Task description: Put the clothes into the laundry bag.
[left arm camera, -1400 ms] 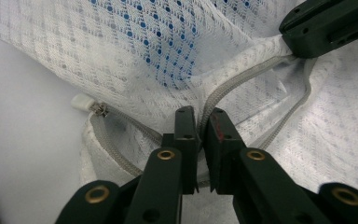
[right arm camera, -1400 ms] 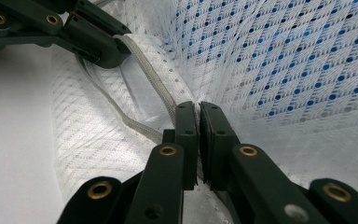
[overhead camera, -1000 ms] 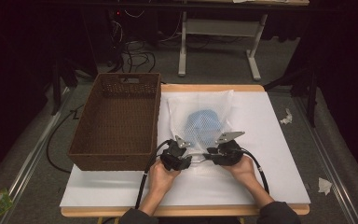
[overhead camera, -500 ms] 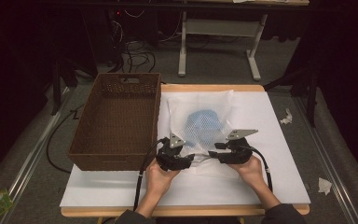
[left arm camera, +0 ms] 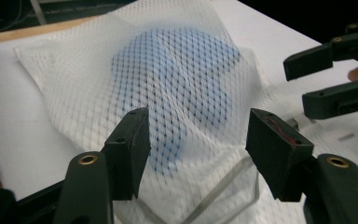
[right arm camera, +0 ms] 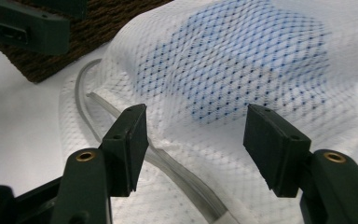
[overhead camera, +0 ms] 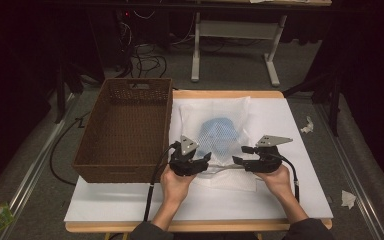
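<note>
A white mesh bag with a blue item inside lies flat on the white table. A clear plastic strip runs along the bag's near edge. My left gripper hovers at the bag's near left corner, its tips pointing right. In the left gripper view its jaws stand apart above the mesh and have just been opening, with nothing pressed between the pads. My right gripper faces it from the right. Its jaws have also just been opening and are empty over the bag.
A brown wicker basket stands empty at the table's left, touching the bag's left side. The floor right of the table has paper scraps on it. Cables and a white table frame lie beyond the far edge.
Both grippers have opened wider and lifted slightly off the bag's near edge. The right hand has drawn away to the right, widening the gap between the two grippers.
</note>
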Demonstrator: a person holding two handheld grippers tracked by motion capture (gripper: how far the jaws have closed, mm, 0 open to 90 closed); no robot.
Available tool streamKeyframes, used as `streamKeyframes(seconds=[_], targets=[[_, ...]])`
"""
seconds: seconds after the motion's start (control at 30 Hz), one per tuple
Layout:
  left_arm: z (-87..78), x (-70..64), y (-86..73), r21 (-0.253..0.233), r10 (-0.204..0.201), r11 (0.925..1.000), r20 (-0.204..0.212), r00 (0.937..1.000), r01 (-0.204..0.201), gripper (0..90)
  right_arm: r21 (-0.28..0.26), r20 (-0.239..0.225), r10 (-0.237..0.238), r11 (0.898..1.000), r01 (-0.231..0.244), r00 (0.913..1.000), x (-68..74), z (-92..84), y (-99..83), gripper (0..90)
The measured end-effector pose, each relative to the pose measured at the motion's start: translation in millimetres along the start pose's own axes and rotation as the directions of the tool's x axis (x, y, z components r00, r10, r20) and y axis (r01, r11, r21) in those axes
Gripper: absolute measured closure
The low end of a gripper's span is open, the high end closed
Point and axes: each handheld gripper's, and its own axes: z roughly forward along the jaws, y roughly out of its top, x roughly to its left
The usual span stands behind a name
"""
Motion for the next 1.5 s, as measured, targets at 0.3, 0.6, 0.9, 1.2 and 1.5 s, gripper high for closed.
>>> streamKeyframes(seconds=[0.3,0.6,0.9,1.2,1.5], targets=[[20.3,0.4,5.1,-0.009,-0.016,0.9998,-0.056,0.9983,0.016,37.5,-0.054,0.059,0.107,0.993,-0.104,0.9925,-17.1,-7.2,-5.0,40.6],[37.3,7.4,5.1,-0.014,-0.053,0.9985,-0.064,0.9965,0.052,31.4,-0.082,0.108,0.132,0.989,-0.123,0.9854,-28.5,-6.2,-7.4,36.4],[49.2,14.7,2.0,0.001,-0.065,0.9979,-0.083,0.9945,0.065,30.5,-0.085,0.158,0.157,0.986,-0.145,0.9749,-39.8,-2.9,-10.9,35.4],[60.0,20.7,-3.5,0.006,-0.070,0.9975,-0.099,0.9927,0.071,33.0,-0.104,0.194,0.158,0.985,-0.140,0.9682,-47.3,1.0,-14.6,35.4],[68.3,25.2,-9.3,0.008,-0.058,0.9982,-0.130,0.9898,0.060,33.1,-0.104,0.229,0.170,0.983,-0.149,0.9585,-55.9,7.4,-19.7,35.6]])
